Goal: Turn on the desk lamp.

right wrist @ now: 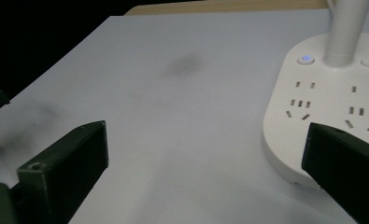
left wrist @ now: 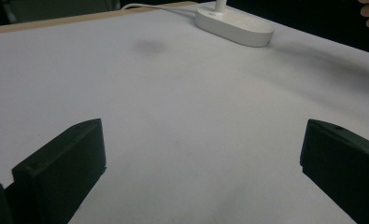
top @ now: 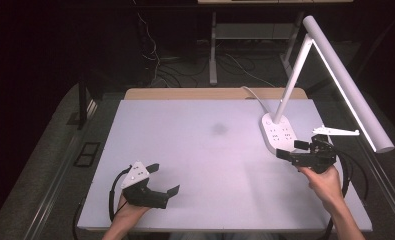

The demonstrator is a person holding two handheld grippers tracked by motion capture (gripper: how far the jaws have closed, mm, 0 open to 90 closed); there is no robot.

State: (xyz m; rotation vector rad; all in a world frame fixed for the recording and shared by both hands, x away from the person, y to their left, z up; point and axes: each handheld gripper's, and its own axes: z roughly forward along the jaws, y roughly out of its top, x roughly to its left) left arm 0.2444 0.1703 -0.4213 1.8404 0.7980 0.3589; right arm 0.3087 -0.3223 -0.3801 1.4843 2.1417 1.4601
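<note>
The right tool [top: 291, 150] hangs with its jaws spread wide and nothing between them, its tips just beside the near end of the lamp base [top: 277, 133], a white oval with socket slots and a small lit blue button [right wrist: 305, 59] close to the foot of the stem. From the right gripper view, one jaw already overlaps the base's near rim while the other stands out over bare counter [top: 195, 150], so the work in hand looks like a reach for the lamp. To do it well, I would bring the tool forward a little and centre it on the base or the stem before closing, keeping low and slow so the base is not shoved sideways. The left tool [top: 152, 182] is also released, jaws far apart, low over the counter near its front edge, well apart from the lamp. Ahead of and between both tools the white surface is open, marked only by a faint grey smudge [top: 219, 128]. The lit lamp head [top: 350, 85] slants overhead beyond the right tool, and the counter's side edge lies close on that hand's outer side, so lifting or swinging outward has less room.
</note>
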